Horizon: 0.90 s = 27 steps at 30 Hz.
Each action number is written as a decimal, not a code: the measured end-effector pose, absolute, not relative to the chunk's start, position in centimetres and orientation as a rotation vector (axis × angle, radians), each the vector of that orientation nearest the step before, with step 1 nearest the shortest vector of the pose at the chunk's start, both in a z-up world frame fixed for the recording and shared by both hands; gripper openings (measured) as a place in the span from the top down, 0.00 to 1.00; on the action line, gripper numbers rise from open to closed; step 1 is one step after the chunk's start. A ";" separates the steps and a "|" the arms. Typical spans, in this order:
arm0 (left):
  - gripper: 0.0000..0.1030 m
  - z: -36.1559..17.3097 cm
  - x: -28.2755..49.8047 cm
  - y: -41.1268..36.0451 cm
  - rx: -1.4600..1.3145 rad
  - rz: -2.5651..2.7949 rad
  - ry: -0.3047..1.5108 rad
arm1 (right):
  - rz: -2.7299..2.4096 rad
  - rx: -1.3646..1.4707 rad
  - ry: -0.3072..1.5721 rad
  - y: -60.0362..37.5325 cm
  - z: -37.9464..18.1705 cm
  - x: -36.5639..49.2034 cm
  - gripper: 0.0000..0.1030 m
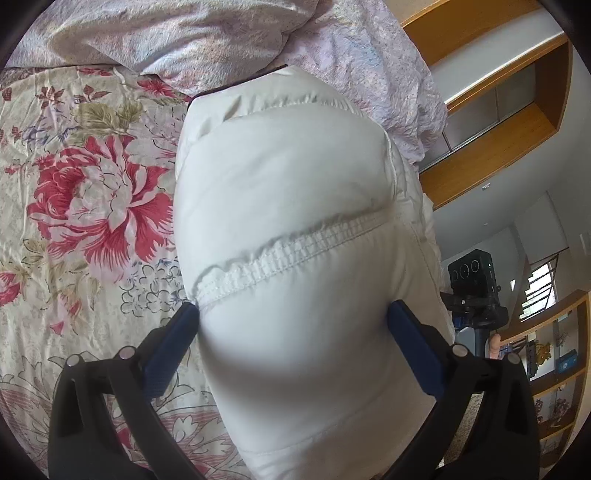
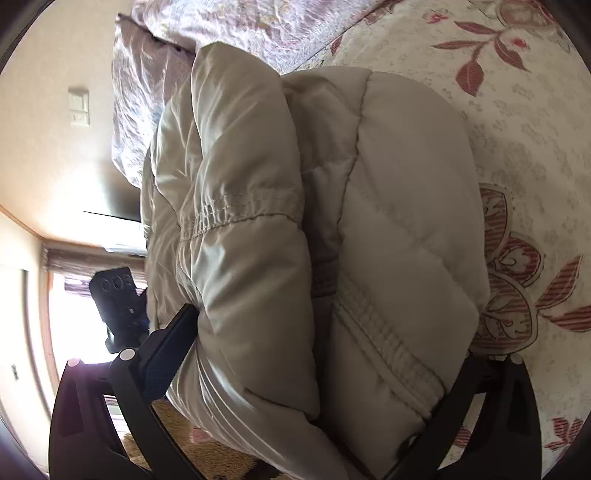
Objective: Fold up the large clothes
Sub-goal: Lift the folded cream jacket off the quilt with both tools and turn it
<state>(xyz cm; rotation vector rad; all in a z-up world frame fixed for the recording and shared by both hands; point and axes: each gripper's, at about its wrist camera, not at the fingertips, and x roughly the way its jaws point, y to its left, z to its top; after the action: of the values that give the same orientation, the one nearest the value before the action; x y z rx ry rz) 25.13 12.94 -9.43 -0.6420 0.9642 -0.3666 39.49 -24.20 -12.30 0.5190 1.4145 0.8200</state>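
My left gripper (image 1: pixel 293 317) is spread wide around a thick fold of the white puffer jacket (image 1: pixel 288 206), both blue pads (image 1: pixel 410 343) pressing into the padding just below an elastic seam. My right gripper (image 2: pixel 325 328) clamps the same jacket (image 2: pixel 388 221) at its folded bulk; one pad (image 2: pixel 166 354) shows against the fabric, the other is buried under it. The jacket lies bunched on the flowered bedspread (image 1: pixel 85 206), with a crumpled lilac quilt (image 1: pixel 184 33) beyond it.
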 end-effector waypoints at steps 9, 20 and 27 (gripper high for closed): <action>0.02 -11.6 25.1 13.5 -0.770 -0.421 0.973 | 0.823 0.529 1.360 -23.7 -12.3 39.2 0.01; 0.02 -12.4 25.0 13.6 -0.808 -0.404 0.928 | 0.936 0.561 1.371 -22.4 -13.0 40.3 0.01; 0.08 -11.7 24.9 13.3 -0.808 -0.431 0.914 | 1.056 0.609 1.287 -22.7 -13.3 39.2 0.01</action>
<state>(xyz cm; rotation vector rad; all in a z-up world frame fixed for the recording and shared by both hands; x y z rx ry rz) 24.86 13.34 -11.66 -0.8079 0.9144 -0.4314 39.25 -22.66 -13.30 0.6090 1.2870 1.0560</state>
